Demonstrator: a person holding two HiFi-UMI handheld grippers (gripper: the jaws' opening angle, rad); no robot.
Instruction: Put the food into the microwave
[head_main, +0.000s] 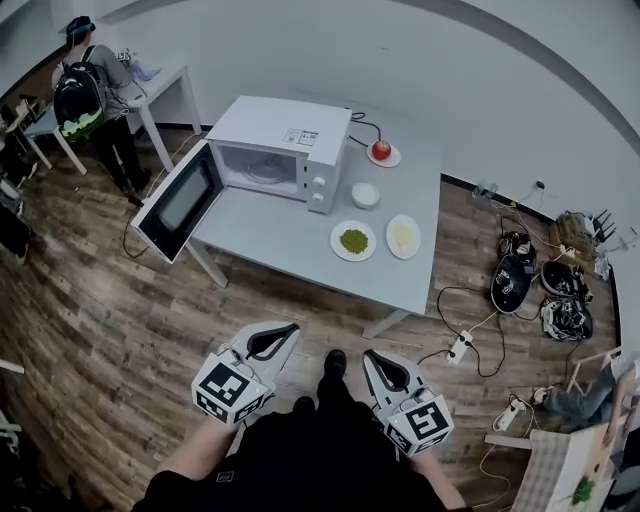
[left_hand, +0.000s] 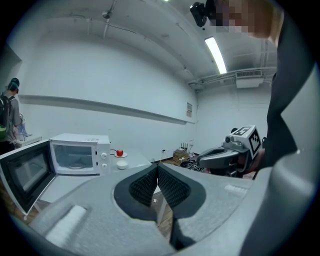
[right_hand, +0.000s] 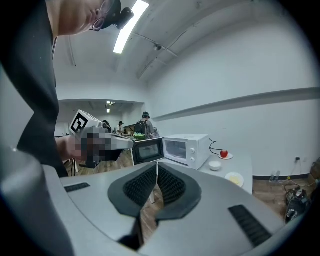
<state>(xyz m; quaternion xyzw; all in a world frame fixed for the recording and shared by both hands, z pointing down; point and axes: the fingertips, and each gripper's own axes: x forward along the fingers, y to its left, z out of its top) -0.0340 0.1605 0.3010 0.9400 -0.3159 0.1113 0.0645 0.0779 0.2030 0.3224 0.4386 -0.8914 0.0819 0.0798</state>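
- Ahead of both tongs, well apart from them across wooden floor, stands the table with the microwave. Its door is swung wide open on the left tongs' side.
- The left tongs and right tongs are held low, side by side. Each pair's jaws are pressed together with nothing between them.
- The food is all on the table. The plate of green food and the plate of pale yellow food lie nearest, ahead of the right tongs. The white bowl is just beyond them beside the microwave, and the red fruit on its saucer is farthest off.
- The step in hand looks like the approach, with no grasp begun.
- To do it well, come up square to the table's near edge and part the jaws before reaching a plate. Pinch the plate by its rim and keep it level. Carry it round the open door rather than across it.
- What the bowl holds cannot be seen, and the pale food is too small to name.
- The task does not say which dish is meant.
- Inside the microwave only the turntable can be made out. Its far corners are unclear.
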